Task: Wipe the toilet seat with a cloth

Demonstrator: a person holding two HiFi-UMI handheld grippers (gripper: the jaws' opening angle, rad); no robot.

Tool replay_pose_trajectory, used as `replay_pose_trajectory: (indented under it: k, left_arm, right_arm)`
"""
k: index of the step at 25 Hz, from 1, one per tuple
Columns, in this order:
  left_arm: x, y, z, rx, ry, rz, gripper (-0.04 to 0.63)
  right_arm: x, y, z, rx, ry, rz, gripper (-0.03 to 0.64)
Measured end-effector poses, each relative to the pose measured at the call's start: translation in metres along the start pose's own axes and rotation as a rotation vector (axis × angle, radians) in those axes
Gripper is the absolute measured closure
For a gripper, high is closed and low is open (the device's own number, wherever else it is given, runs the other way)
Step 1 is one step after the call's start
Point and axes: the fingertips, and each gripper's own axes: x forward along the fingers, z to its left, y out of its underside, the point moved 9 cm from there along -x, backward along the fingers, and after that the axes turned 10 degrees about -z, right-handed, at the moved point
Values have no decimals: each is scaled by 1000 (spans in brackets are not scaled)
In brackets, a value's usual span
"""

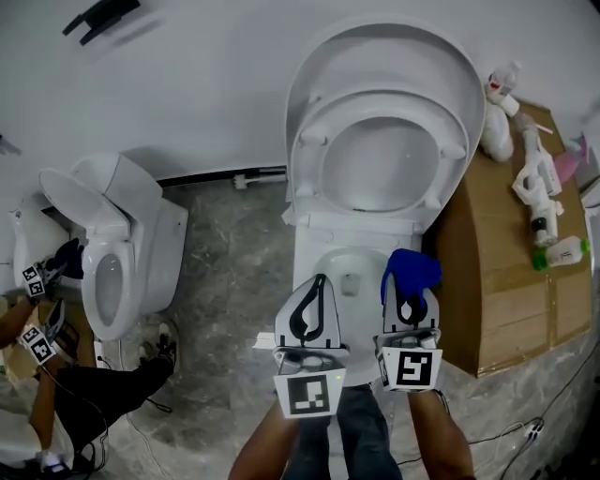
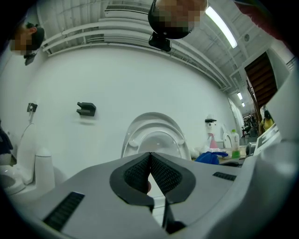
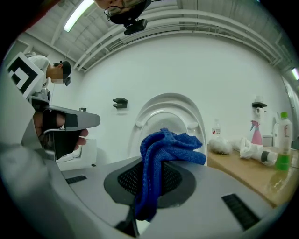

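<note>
A white toilet stands in front of me with its lid (image 1: 394,47) and seat (image 1: 384,105) both raised against the wall; the bowl (image 1: 349,267) lies open below. My right gripper (image 1: 410,295) is shut on a blue cloth (image 1: 411,269), which bunches up over its tips above the bowl's right rim. In the right gripper view the cloth (image 3: 168,149) hangs between the pads, with the raised seat (image 3: 170,114) behind it. My left gripper (image 1: 319,281) is shut and holds nothing, just left of the cloth, over the bowl. Its pads (image 2: 161,170) meet in front of the seat (image 2: 154,135).
A cardboard box (image 1: 506,281) stands right of the toilet with spray bottles (image 1: 539,187) on top. A second toilet (image 1: 117,253) stands at the left, where another person (image 1: 84,394) holds grippers. A black bracket (image 1: 98,17) is fixed to the wall. The floor is grey marble.
</note>
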Motion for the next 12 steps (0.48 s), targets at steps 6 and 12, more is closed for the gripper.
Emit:
replay_pose_trajectory:
  k: [6, 12]
  left_arm:
    - [2, 56, 6, 14, -35, -5, 580]
    - [5, 99, 25, 14, -85, -12, 580]
  right_arm:
    - [20, 58, -4, 6, 2, 30, 563]
    - [33, 106, -9, 22, 36, 58, 563]
